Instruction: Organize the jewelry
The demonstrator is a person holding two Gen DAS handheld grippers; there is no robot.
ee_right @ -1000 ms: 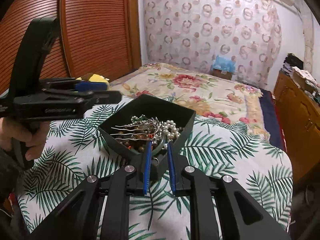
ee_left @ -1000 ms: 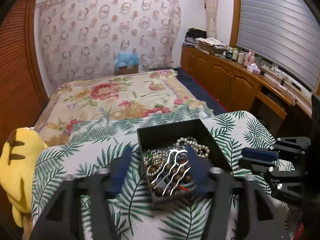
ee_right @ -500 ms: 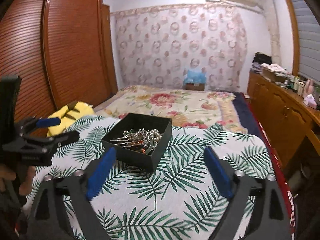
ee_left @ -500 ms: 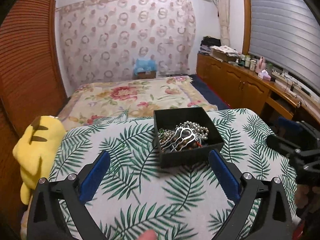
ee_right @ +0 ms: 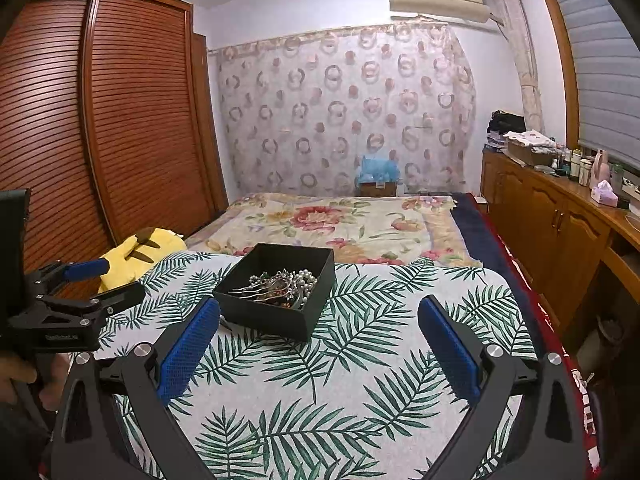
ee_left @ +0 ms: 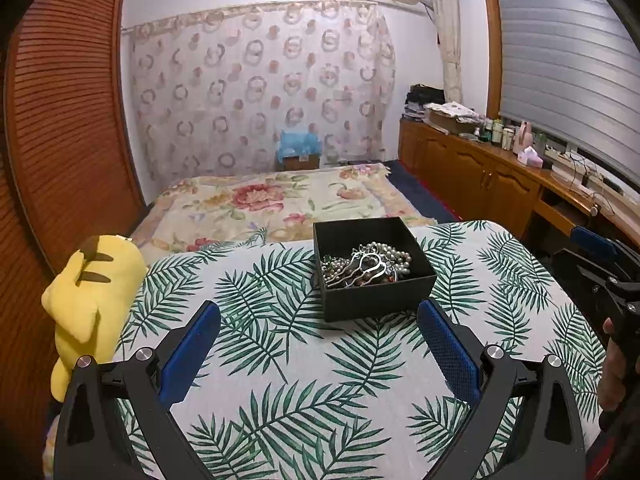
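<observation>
A black open box sits on the palm-leaf cloth. Inside lies a tangle of jewelry: pearl strands, dark beads and a silver wavy hair fork. My left gripper is open and empty, held back on the near side of the box. My right gripper is open and empty, also drawn back from the box. Each gripper shows at the edge of the other's view: the right one and the left one.
A yellow plush toy lies at the left edge of the palm-leaf cloth. Beyond is a bed with a floral cover, a wooden louvred wardrobe on the left and a wooden cabinet on the right.
Both grippers pulled back and up from the box. The right gripper went from nearly shut at the box's edge to wide open; the left also opened wider. The jewelry stays in the box.
</observation>
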